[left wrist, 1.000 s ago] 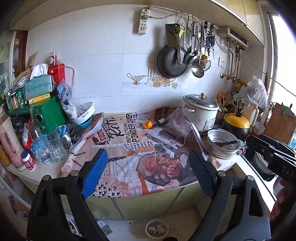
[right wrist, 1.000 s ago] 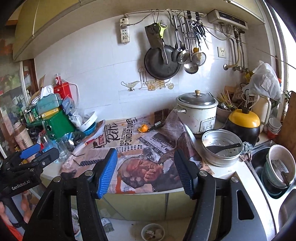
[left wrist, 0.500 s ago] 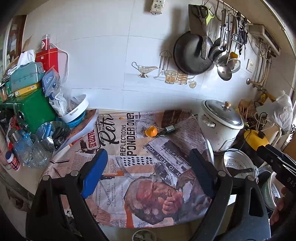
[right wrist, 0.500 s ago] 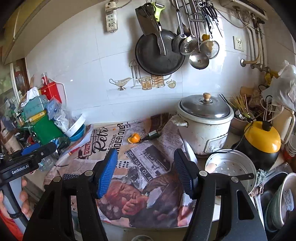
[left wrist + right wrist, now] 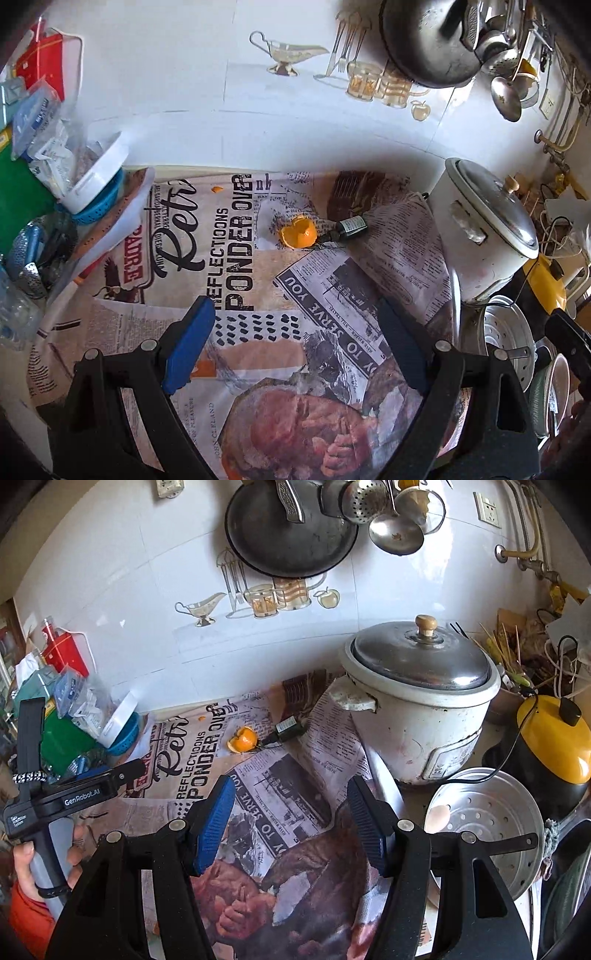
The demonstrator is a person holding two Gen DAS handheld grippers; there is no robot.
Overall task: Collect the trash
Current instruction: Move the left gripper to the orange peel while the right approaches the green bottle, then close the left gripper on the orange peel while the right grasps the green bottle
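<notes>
While both grippers hang over the newspaper-covered surface [image 5: 399,236], nothing has been picked up yet, so the approach step is judged to be in hand.

From the left wrist view, the left gripper [image 5: 299,347] is seen with its blue fingers [image 5: 188,347] spread wide and nothing between them. An orange peel [image 5: 298,232] is found lying on the newspaper ahead of the fingers, well apart from them, near the wall. A small dark bottle [image 5: 349,228] is laid on its side just beside the peel, to its right. A white rice cooker [image 5: 480,229] is stood at the right edge of the paper.

From the right wrist view, the right gripper [image 5: 291,823] is shown with its fingers [image 5: 216,823] parted about halfway, empty, over the printed pages. The same orange peel [image 5: 243,739] is spotted further off, left of the gap between the fingers, with the bottle [image 5: 290,729] just beside it. The left gripper [image 5: 74,797] is caught at the left edge, held in a hand [image 5: 26,864].

For the next move, one gripper would have to be carried forward and down until the peel sits between its fingers, then closed; the bottle so close by is judged a risk of being nudged.
</notes>
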